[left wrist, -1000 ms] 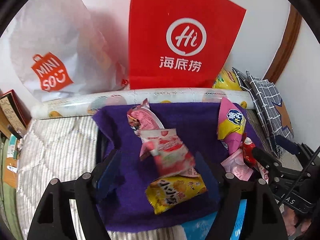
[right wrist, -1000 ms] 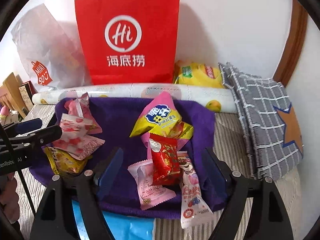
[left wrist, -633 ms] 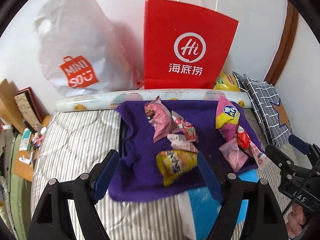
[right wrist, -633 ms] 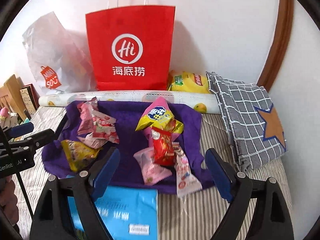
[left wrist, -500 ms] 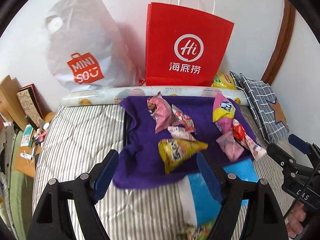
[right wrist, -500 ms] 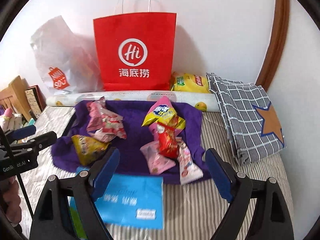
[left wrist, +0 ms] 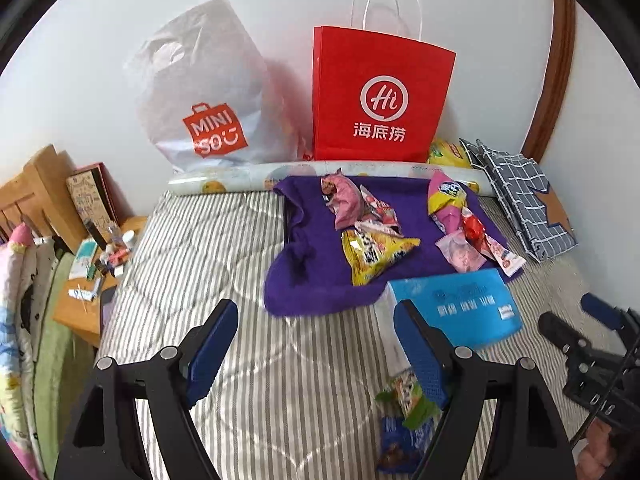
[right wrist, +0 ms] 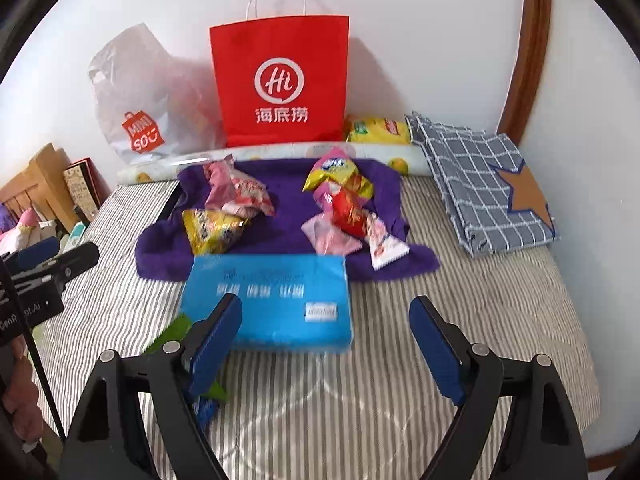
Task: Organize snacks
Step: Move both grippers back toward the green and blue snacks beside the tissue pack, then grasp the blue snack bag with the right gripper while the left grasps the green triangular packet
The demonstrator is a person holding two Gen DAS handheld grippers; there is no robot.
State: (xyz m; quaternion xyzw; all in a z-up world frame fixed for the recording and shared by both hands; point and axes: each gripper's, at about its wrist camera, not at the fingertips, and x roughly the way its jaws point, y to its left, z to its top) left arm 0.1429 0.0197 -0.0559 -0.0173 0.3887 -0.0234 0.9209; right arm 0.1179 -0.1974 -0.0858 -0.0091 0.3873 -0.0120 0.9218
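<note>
Several snack packets lie in two heaps on a purple cloth. The left heap has a pink packet and a yellow packet. The right heap has a pink-yellow packet, a red packet and pink packets. A green packet and a blue one lie on the striped bed in front. My left gripper is open and empty above the bed, back from the cloth. My right gripper is open and empty above a blue tissue pack.
A red paper bag and a white plastic bag stand against the wall behind a rolled mat. A folded checked cloth lies at the right. A wooden bedside table with small items is left of the bed.
Both grippers have pulled back and up from the purple cloth, so the snacks look smaller. The tissue pack and the green and blue packets have come into view. Both stay open.
</note>
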